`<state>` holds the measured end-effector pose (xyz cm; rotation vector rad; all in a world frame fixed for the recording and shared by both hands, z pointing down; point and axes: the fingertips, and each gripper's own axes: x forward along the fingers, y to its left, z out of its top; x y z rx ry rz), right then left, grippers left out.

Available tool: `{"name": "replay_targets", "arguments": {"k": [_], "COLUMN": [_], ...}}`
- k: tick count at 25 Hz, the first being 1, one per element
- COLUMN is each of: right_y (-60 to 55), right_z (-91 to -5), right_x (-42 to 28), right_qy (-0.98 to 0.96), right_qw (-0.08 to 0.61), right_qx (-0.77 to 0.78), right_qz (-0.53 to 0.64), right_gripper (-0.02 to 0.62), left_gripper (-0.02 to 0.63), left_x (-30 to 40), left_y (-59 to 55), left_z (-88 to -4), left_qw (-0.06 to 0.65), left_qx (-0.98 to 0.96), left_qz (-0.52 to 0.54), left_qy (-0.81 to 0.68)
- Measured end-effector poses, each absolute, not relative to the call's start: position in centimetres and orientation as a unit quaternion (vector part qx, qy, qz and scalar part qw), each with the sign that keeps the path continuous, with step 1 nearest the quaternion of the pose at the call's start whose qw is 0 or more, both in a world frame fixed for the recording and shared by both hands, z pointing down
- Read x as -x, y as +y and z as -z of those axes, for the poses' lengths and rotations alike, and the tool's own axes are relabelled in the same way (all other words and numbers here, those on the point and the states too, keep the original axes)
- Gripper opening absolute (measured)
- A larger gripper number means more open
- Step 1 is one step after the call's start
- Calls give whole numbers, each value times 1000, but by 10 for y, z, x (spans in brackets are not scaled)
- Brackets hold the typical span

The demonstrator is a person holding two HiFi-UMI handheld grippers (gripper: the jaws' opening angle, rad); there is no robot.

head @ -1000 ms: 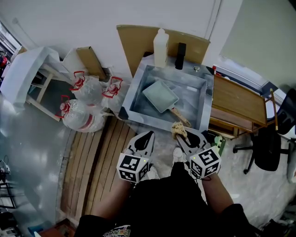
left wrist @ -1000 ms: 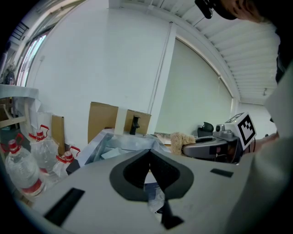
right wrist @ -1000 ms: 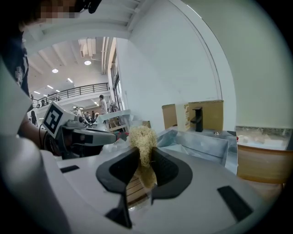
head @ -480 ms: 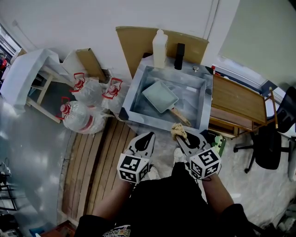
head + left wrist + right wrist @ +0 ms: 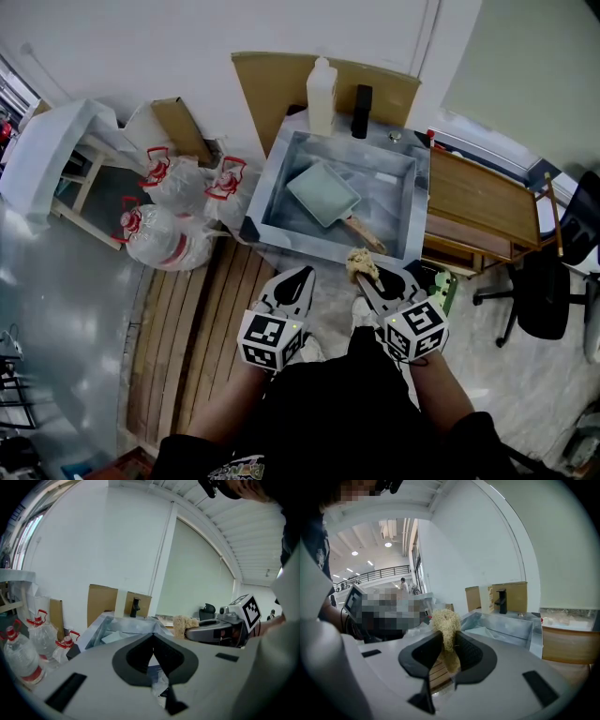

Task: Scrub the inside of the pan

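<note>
A pale green square pan (image 5: pixel 324 194) with a wooden handle (image 5: pixel 363 235) lies tilted in the metal sink (image 5: pixel 274 194). My right gripper (image 5: pixel 365 278) is shut on a tan fibrous scrubber (image 5: pixel 361 263), held just short of the sink's near rim. In the right gripper view the scrubber (image 5: pixel 446 623) sticks up between the pads of the right gripper (image 5: pixel 449 643). My left gripper (image 5: pixel 302 276) is shut with nothing in it, level with the right one and left of it. The left gripper view shows the left gripper (image 5: pixel 153 638), its jaws touching, and the sink (image 5: pixel 123 625) ahead.
A white bottle (image 5: pixel 321 97) and a black faucet (image 5: pixel 362 112) stand behind the sink. Water jugs (image 5: pixel 167 220) in plastic sit on the floor at left. A wooden shelf (image 5: pixel 481 212) flanks the sink at right, with an office chair (image 5: pixel 542 301) beyond. Wooden slats (image 5: pixel 198 325) cover the floor.
</note>
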<state>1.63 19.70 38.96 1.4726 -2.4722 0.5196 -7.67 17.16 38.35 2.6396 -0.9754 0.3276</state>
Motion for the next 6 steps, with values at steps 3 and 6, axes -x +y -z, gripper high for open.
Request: {"name": "replay_targets", "arguments": {"k": [3, 6], "right_y": [197, 198], "right_z": [-391, -393], "right_x": [-15, -13], "right_qy": [-841, -842], "right_qw": [109, 109], "right_qx": [-499, -498], "right_qz": [-179, -180], "right_gripper": [100, 100], "left_gripper": [9, 9], "left_x": [76, 76], "left_y": [173, 175], "left_z": [-384, -386], "left_qw": [152, 151], "left_qx": [-921, -922], "left_qz": [-116, -119], "left_qy": [-339, -336]}}
